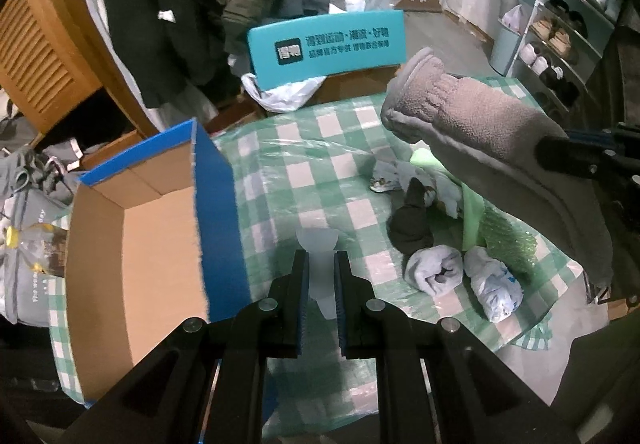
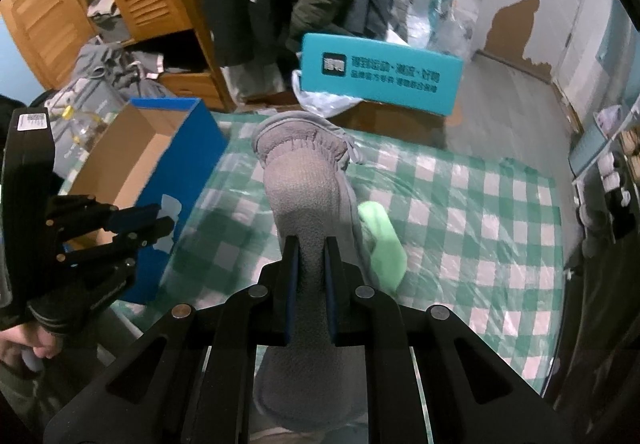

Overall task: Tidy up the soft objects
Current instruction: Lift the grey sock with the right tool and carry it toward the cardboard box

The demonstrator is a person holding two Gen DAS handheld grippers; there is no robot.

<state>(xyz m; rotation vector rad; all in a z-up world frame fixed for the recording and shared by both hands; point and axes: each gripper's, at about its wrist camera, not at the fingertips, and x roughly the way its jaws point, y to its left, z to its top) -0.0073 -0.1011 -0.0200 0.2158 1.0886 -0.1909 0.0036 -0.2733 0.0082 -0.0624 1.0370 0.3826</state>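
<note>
The right gripper (image 2: 308,244) has its jaws pinched tight on a long grey fleece sock (image 2: 306,179), which juts forward above the green-and-white checked tablecloth (image 2: 480,211), its ribbed cuff toward the top centre of the right wrist view. In the left wrist view the same sock crosses the upper right of the frame.

The left gripper (image 1: 320,258) is clamped on a pale translucent plastic piece (image 1: 319,244) — what it is I cannot tell.

The open cardboard box with blue outer walls (image 1: 218,203) sits at the left of the cloth. At lower right lie a dark sock (image 1: 410,224), a rolled pale grey sock (image 1: 436,270), a white printed bundle (image 1: 496,290) and a light green cloth (image 1: 472,211) — all close together.
</note>
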